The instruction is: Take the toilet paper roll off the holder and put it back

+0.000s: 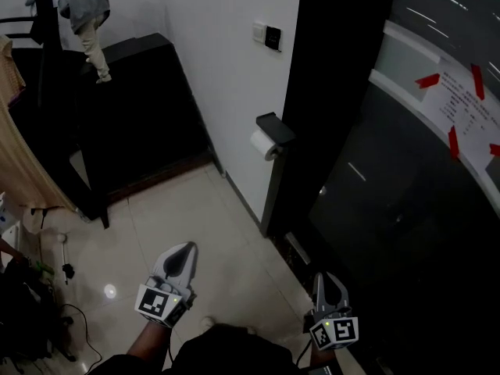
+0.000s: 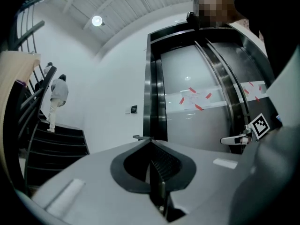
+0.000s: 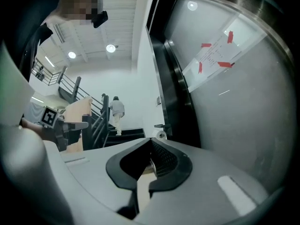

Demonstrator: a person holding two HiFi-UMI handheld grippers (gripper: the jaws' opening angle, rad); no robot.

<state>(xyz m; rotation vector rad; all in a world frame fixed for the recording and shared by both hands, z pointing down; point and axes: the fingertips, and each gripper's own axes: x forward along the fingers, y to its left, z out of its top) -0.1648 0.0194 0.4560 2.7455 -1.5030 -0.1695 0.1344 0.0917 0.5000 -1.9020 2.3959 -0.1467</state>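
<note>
Looking down from the head view, the toilet paper roll [image 1: 266, 144] sat on its black holder [image 1: 275, 126], fixed to a dark pillar [image 1: 328, 92] beside the white wall [image 1: 219, 53]. The left gripper [image 1: 185, 248] and right gripper [image 1: 319, 276] hung low over the tiled floor [image 1: 226, 233], well apart from the roll. A person [image 1: 84, 6] stood on the dark stairs [image 1: 133, 92] far off.

In the left gripper view, its fingers [image 2: 164, 161] were pressed together, with nothing between them.

In the right gripper view, its fingers [image 3: 164, 158] were likewise closed and empty. The roll showed small beyond their tips, on the holder.
</note>
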